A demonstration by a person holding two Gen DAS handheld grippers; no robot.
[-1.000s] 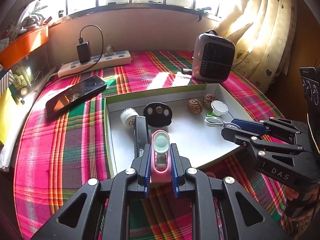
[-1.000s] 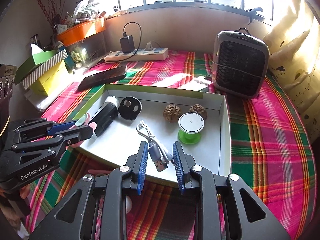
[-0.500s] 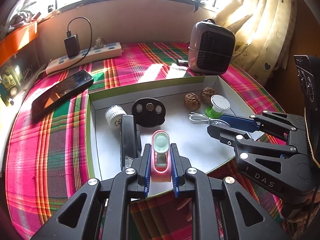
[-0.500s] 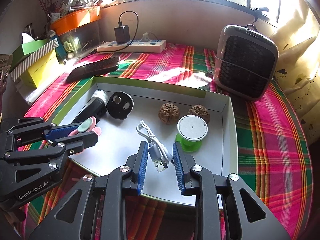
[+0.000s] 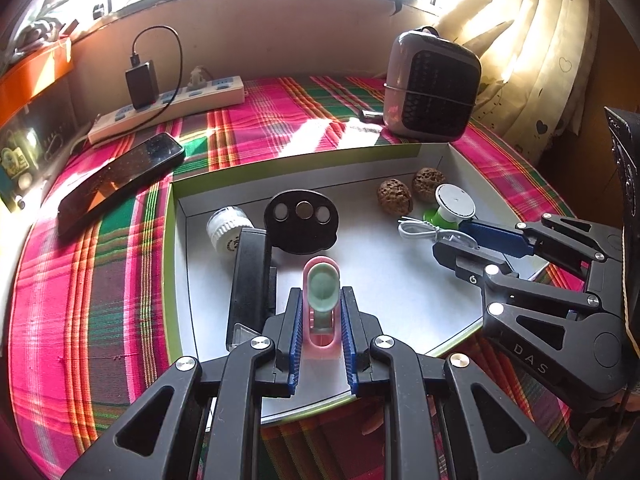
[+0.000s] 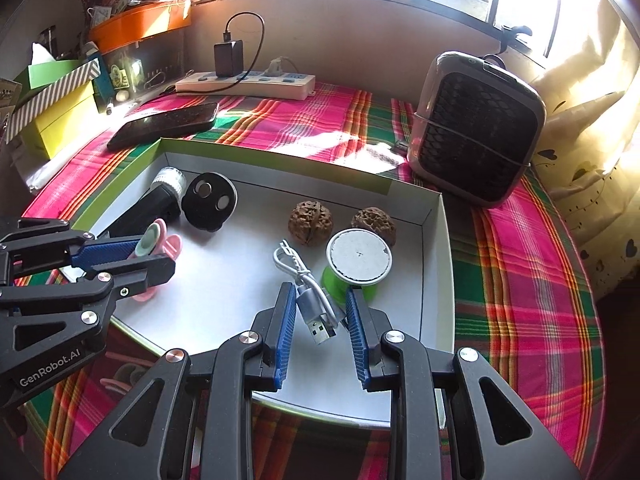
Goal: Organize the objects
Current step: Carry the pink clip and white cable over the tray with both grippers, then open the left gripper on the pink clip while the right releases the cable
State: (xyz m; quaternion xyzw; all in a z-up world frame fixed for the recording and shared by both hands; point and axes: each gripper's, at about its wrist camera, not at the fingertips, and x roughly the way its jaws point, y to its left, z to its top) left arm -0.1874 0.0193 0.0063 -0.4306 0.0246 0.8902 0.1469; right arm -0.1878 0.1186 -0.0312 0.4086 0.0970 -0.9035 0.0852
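Left gripper's fingers (image 5: 295, 320) clamp pink clip (image 5: 321, 308) between them.

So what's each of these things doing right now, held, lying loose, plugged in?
Left tongs: shut on the pink clip.
Right tongs: open around the USB cable, which lies loose in the tray.
Walnuts: loose in tray.
Black charger: plugged into the power strip.
Phone: flat on the cloth, screen dark.

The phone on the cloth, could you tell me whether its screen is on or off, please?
Off, apparently: the phone lies flat on the cloth beside the box, its screen dark, showing only reflections.
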